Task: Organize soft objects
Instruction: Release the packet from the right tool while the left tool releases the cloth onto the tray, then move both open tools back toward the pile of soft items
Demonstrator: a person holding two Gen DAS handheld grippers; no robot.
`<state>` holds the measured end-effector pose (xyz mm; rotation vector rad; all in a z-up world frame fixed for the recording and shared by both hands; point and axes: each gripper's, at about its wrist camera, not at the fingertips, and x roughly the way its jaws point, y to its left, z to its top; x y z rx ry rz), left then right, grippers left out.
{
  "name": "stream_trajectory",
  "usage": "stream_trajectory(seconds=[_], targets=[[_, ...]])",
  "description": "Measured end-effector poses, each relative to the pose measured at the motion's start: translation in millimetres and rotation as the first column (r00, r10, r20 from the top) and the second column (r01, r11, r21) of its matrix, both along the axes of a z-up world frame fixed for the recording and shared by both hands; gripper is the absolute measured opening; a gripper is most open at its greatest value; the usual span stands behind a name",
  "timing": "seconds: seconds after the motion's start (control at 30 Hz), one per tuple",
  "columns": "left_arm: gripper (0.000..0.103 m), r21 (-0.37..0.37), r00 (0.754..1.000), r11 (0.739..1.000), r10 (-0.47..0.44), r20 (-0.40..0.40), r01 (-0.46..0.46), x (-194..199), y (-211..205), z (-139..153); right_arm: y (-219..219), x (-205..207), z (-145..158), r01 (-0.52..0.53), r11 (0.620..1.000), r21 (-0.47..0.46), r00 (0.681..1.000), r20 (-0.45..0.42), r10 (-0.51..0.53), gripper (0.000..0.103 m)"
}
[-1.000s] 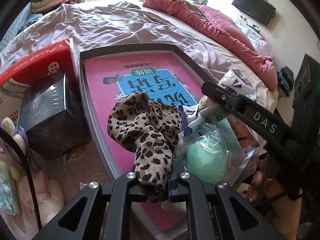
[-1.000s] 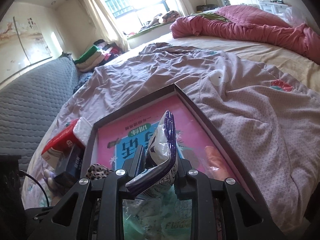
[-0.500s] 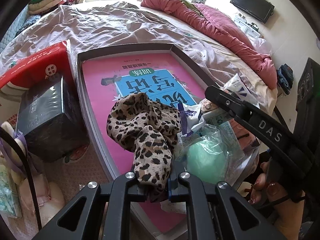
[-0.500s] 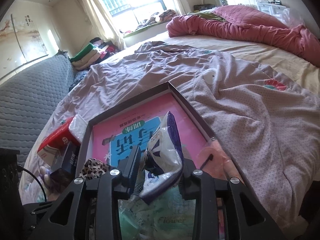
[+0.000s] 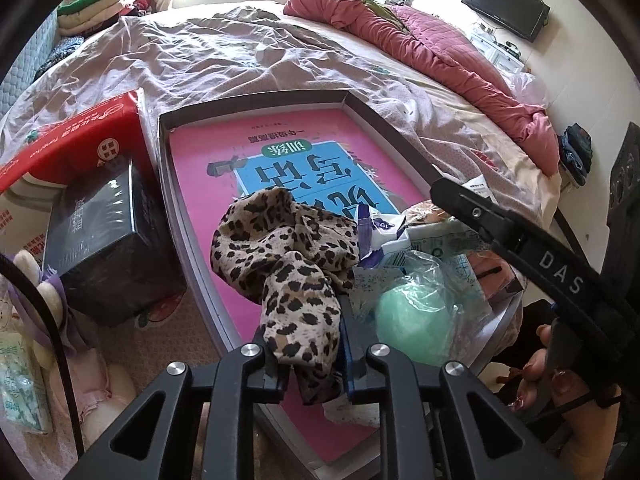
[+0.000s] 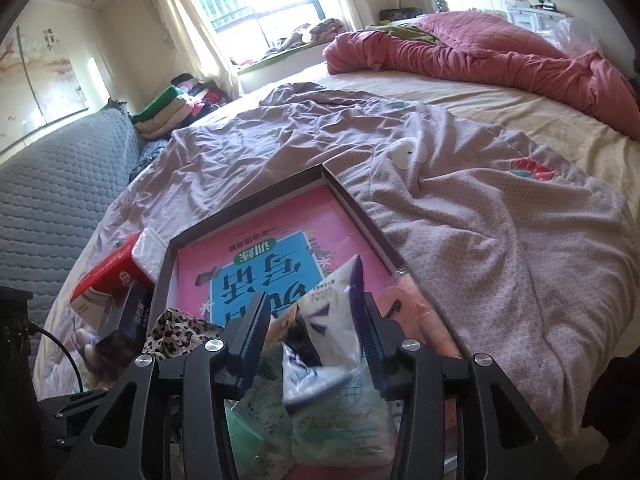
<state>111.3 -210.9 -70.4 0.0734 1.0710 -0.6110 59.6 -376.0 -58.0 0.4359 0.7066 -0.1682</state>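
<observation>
A wide bed [image 6: 500, 220] under a rumpled mauve cover fills both views, with a rose quilt [image 6: 460, 52] heaped along its far side. On the near end lies a shallow dark-rimmed box lid [image 5: 384, 128], used as a tray, with a pink book cover [image 5: 224, 176] lining its floor. To its left sit a red tissue pack [image 5: 72, 140] and a black carton [image 5: 100, 248], outside the tray.

The step in hand looks like letting go: two soft things have been brought into the tray and are being released at its near end. The leopard-print cloth [image 5: 280, 240] is bunched on the pink floor, its tail running back between the jaws of the left gripper [image 5: 308, 344]. Those jaws stand narrow and are opening, yet the pads seem to press on the cloth. Beside it lie a mint-green ball in clear wrap [image 5: 412, 320] and other packets.

The right gripper [image 6: 316, 336] is opening too, now moderately wide; the white and purple packet [image 6: 328, 320] stands between its jaws, one edge touching the right-hand pad, the other side clear, so it seems loose rather than held.

Next, each hand probably needs to finish opening and draw back without dragging cloth or packet out of the tray
</observation>
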Motion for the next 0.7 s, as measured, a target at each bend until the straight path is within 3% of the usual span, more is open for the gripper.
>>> stream_trajectory(seconds=[0.3, 0.37, 0.43, 0.7], targets=[[0.036, -0.007, 0.999, 1.0, -0.018, 0.028, 0.018, -6.1, -2.2, 9.2, -7.1, -8.8, 13.6, 0.027, 1.0, 0.004, 0.999, 0.027, -0.027, 0.055], [0.047, -0.018, 1.0, 1.0, -0.014, 0.028, 0.015, -6.2, -0.1, 11.5, -8.1, -9.4, 17.0, 0.032, 0.999, 0.003, 0.999, 0.027, -0.032, 0.06], [0.052, -0.039, 1.0, 0.999, -0.009, 0.023, 0.01, -5.7, 3.0, 14.1, -8.4, -11.4, 19.8, 0.038, 0.999, -0.003, 0.999, 0.033, -0.037, 0.061], [0.059, -0.08, 0.999, 0.997, 0.019, 0.047, -0.015, -7.1, 17.0, 28.6, -5.9, -15.3, 29.2, 0.028, 1.0, -0.009, 0.999, 0.043, -0.027, 0.062]])
